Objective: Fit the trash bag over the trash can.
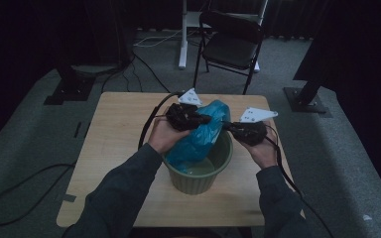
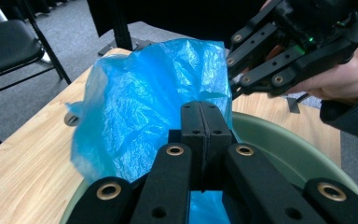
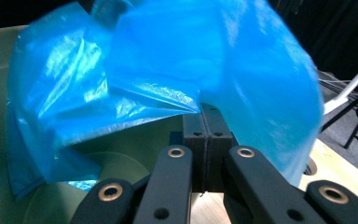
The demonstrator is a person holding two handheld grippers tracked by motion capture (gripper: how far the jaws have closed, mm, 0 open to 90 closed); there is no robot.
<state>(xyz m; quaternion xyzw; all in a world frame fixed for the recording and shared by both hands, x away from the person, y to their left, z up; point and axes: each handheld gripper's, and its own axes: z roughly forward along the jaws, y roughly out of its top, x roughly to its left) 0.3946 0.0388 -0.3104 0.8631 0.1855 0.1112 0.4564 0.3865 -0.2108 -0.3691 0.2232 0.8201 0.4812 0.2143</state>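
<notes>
A blue plastic bag (image 1: 201, 136) hangs partly inside a green bucket (image 1: 198, 182) near the front of the wooden table (image 1: 114, 144). My left gripper (image 1: 207, 119) is over the bucket's far left rim, its jaws shut (image 2: 204, 114) on the bag (image 2: 140, 107). My right gripper (image 1: 226, 126) is at the bag's right side, jaws shut (image 3: 204, 114) on an edge of the bag (image 3: 168, 56). The other gripper (image 2: 235, 86) shows beyond the bag in the left gripper view. The bag billows above the bucket's rim (image 2: 279, 144) and hides part of the inside (image 3: 121, 163).
A black folding chair (image 1: 230, 44) stands beyond the table's far edge, with a white stand (image 1: 183, 34) beside it. Cables lie on the grey carpet (image 1: 34, 129) at left. Dark stand feet (image 1: 305, 99) sit at the right.
</notes>
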